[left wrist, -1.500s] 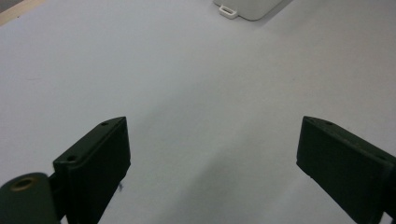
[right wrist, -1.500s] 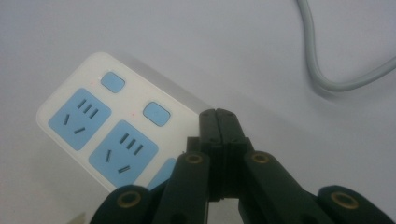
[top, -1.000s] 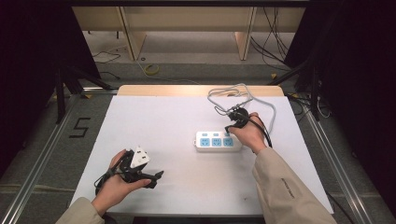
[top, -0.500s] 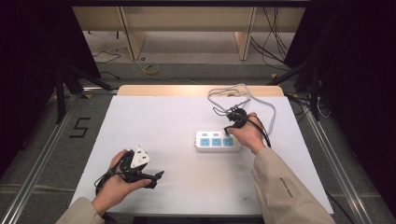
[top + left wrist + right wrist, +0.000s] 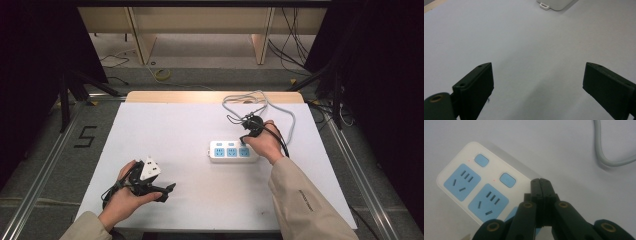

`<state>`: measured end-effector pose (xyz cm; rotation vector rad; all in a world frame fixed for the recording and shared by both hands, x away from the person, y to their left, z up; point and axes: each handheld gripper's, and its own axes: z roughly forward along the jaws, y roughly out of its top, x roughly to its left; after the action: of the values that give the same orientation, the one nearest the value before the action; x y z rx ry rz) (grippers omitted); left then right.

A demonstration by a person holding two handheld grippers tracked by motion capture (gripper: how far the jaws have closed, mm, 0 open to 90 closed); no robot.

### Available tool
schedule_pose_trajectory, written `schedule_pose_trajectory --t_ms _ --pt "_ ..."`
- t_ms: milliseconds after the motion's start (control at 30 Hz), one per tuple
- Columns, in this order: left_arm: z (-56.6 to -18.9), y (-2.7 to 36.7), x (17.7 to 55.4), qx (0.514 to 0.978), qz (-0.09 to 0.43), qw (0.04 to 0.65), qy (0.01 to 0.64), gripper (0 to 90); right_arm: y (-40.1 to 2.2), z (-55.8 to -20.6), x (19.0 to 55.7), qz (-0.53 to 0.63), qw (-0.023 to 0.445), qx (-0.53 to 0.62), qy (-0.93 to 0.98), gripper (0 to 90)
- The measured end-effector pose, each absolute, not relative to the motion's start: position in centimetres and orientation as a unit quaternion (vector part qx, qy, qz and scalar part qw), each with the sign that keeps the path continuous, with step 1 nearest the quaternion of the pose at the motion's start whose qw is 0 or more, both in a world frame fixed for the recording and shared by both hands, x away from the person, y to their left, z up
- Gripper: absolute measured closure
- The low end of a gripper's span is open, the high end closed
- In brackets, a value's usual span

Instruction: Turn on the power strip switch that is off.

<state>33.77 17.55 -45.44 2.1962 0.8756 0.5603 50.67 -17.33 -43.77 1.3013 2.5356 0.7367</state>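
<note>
Two grippers work over a white table [image 5: 165, 130]. A white power strip [image 5: 232, 151] with three blue socket faces lies flat near the table's middle, a little toward the person's right. Its grey cord [image 5: 280, 107] loops away toward the far edge.

The right gripper [image 5: 243, 142] is held over the strip's right end, with the right hand [image 5: 265, 145] just behind it. In the right gripper view, the right gripper's [image 5: 541, 185] jaws are pressed together with nothing between them. Their tips sit above the strip [image 5: 477, 187], just beside the second blue switch button [image 5: 507, 180]; contact cannot be told.

The left gripper [image 5: 167, 192] rests low near the table's front left corner, held in the left hand [image 5: 125, 197], well apart from the strip. In the left gripper view its jaws stand wide apart over bare table [image 5: 529, 55], empty, and one corner of the strip [image 5: 555, 3] shows at the top edge.
</note>
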Motion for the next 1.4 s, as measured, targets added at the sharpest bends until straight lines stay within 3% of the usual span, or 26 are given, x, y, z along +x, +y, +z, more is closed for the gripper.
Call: schedule_pose_trajectory --t_ms 1400 --pt "-45.4 17.4 33.7 0.847 0.218 0.349 0.336 9.5 -16.2 -43.6 50.7 0.206 0.102 0.446 0.865 90.0"
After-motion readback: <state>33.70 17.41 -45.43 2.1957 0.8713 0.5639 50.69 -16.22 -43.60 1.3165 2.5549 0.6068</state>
